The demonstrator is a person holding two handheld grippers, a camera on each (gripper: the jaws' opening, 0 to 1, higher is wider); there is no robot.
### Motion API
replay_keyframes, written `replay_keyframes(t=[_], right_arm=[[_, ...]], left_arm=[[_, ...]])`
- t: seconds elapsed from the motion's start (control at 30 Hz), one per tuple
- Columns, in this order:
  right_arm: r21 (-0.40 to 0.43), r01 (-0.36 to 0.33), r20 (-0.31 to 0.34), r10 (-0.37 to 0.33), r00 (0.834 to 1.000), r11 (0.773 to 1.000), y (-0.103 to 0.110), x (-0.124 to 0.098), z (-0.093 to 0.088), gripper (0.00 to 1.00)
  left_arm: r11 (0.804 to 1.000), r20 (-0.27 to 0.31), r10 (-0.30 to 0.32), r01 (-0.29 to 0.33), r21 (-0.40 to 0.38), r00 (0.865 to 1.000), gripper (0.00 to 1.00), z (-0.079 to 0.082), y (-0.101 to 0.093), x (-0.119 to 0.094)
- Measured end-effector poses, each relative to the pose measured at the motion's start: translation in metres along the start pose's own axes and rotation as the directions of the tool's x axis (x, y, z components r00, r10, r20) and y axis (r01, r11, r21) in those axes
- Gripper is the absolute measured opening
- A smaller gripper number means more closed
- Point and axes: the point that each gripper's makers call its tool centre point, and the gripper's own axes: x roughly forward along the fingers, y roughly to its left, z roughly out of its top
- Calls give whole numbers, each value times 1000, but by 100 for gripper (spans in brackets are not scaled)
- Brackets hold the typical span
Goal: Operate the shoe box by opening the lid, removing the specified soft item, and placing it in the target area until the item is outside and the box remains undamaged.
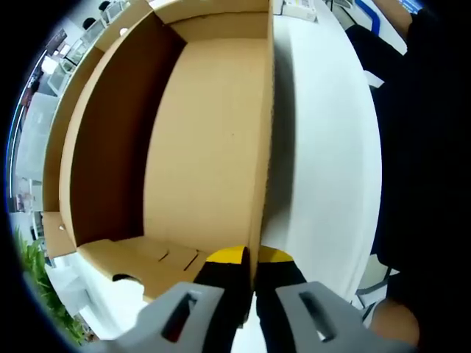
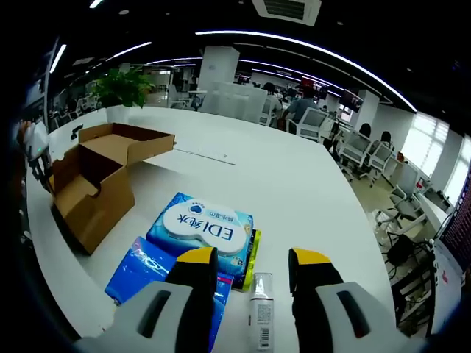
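The brown cardboard shoe box lies open, and its inside looks bare. My left gripper is shut on the box's thin side wall, one yellow-tipped jaw inside and one outside. In the right gripper view the same box stands at the left with its lid folded back. A soft blue-and-white wipes pack lies on the white table outside the box, atop a second blue pack. My right gripper hovers open just above and before the packs, holding nothing.
A small white bottle lies between my right jaws' bases. A person in dark clothes stands past the table edge. A potted plant and office chairs lie beyond the table. Bare tabletop stretches right of the packs.
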Motion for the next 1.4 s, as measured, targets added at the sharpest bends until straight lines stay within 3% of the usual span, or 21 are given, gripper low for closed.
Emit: replay_keyframes(t=[0.23,0.4,0.5,0.63,0.83,1.03,1.17,1.27,1.4], right_arm=[[6,-12,19,12,1000,1000,8,0,14,40],[54,-55,104,49,993,997,26,8,47,40],[55,-60,115,53,992,997,28,10,52,43],[88,-95,150,81,985,991,41,19,71,47],[66,-158,245,137,960,985,87,40,132,56],[80,-208,280,178,943,975,125,62,177,67],[59,-236,286,210,935,970,150,79,193,69],[58,-244,263,221,939,968,160,92,196,76],[64,-237,241,216,946,969,173,112,198,78]], left_arm=[[1000,-3,2,-2,3,1000,2,0,0,0],[1000,-14,7,-7,3,1000,2,0,0,1],[1000,-16,8,-8,3,1000,3,0,0,1],[1000,-18,11,-11,3,1000,3,0,0,1],[1000,-18,9,-9,6,1000,2,0,0,1],[1000,-6,10,-10,12,1000,2,1,1,0],[999,3,13,-13,29,1000,2,1,1,0],[1000,8,12,-12,24,1000,2,1,1,0],[1000,15,14,-15,13,1000,3,2,1,0]])
